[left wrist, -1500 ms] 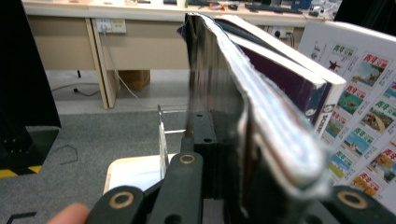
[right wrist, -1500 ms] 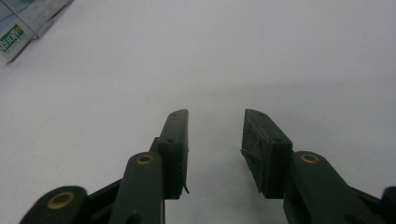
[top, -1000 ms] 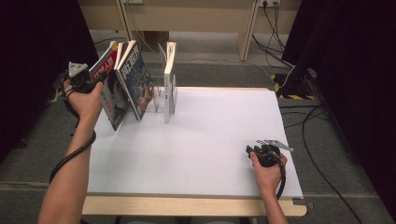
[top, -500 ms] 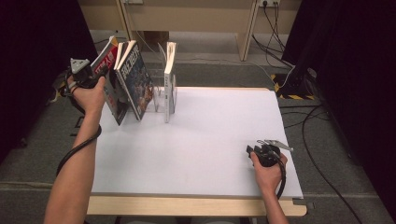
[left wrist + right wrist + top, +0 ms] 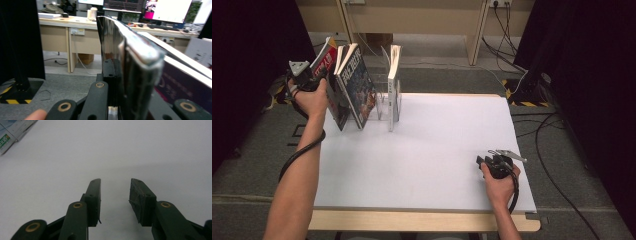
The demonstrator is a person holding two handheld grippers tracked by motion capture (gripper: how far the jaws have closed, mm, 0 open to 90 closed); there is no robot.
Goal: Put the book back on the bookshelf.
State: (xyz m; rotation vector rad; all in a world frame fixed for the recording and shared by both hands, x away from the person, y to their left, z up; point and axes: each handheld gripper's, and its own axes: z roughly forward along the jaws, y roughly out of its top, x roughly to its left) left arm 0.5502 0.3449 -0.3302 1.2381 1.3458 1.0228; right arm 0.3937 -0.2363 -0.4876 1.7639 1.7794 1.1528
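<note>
Leaning magazine (image 5: 357, 85) beside clear rack (image 5: 388, 102)

The high view looks forward and down from above the person's side onto the white table (image 5: 427, 160), the book rack at its eleven o'clock corner. The left gripper view sits hard against a magazine (image 5: 135, 75), facing level toward the desks beyond. The right gripper view looks low and close across the same table (image 5: 125, 150), magazines at its ten o'clock.

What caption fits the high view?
Left hand-held gripper clamps a magazine by the clear rack.
</note>
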